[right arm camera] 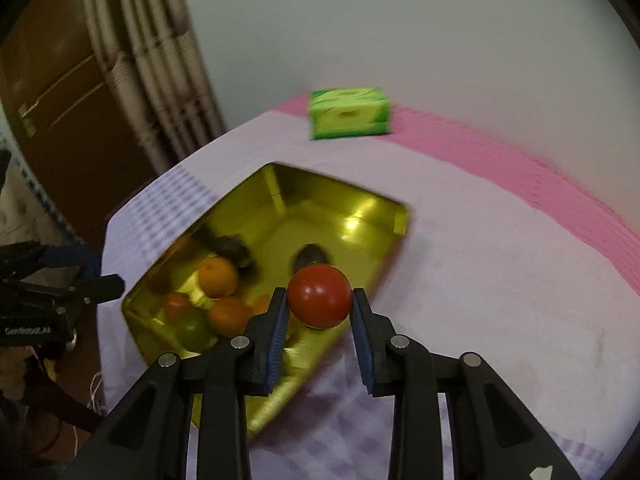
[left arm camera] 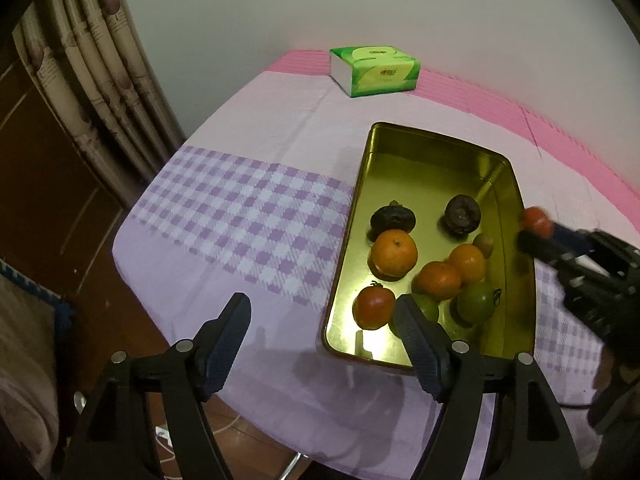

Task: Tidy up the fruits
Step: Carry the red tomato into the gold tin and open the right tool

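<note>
the right gripper [right arm camera: 320,300] has a red tomato [right arm camera: 319,295] pinched between its two blue-padded fingers [right arm camera: 277,330], jaws closed just to the tomato's width. it hangs over the near right rim of the gold tin tray [right arm camera: 360,208]; in the left wrist view the same tomato [left arm camera: 537,221] shows at the tray's right wall, a bit blurred.

the left gripper [left arm camera: 322,320] is spread wide with nothing in it, hovering at the tray's near left corner, one finger over the checked cloth and the other over the tray's near end.

inside the tray [left arm camera: 432,152] the fruit crowds the near half: two dark purple fruits [left arm camera: 393,218], three oranges [left arm camera: 394,254], another red tomato [left arm camera: 373,307], two green fruits [left arm camera: 476,301] and a small brownish one [left arm camera: 484,244] by the right wall. the far half of the tray floor is bare gold.

the tray sits on a lilac tablecloth [left arm camera: 240,216] with a purple check band, plenty of open cloth left of it and behind it. table edge drops off at the left and near side. a green tissue box [left arm camera: 375,70] sits well apart at the far end, on the pink strip [left arm camera: 480,92] by the wall. curtain [left arm camera: 92,76] hangs off to the left.
</note>
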Motion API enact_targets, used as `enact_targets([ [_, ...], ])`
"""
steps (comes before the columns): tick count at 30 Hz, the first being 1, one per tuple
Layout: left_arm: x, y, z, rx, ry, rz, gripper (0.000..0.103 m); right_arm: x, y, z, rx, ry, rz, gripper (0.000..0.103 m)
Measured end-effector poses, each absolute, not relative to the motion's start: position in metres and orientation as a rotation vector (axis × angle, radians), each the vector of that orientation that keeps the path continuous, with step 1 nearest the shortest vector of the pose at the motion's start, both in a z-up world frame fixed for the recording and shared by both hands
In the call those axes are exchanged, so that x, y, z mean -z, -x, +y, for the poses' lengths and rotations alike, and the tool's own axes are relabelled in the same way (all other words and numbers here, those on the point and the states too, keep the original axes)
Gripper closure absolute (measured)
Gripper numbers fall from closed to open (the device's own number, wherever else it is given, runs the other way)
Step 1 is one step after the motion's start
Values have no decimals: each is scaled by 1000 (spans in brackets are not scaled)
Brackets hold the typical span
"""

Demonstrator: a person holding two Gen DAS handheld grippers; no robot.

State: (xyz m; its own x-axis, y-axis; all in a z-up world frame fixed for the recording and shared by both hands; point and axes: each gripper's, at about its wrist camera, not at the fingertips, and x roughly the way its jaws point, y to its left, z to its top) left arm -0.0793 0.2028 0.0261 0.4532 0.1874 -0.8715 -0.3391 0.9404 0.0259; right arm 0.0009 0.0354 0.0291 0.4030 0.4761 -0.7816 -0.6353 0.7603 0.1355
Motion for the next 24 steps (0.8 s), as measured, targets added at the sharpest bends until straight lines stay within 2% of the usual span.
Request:
enact_targets([
  [7, -22, 79, 204, -324, 161, 1062, 28, -10, -9, 66, -708, 242, 955, 74],
  [22, -19, 78, 199, -335, 141, 1064, 28, 5, -10, 69, -656, 241, 996, 73],
  [24, -19, 78, 198, -335, 137, 1066, 28, 4, -10, 68, -643, 243, 1003, 65],
])
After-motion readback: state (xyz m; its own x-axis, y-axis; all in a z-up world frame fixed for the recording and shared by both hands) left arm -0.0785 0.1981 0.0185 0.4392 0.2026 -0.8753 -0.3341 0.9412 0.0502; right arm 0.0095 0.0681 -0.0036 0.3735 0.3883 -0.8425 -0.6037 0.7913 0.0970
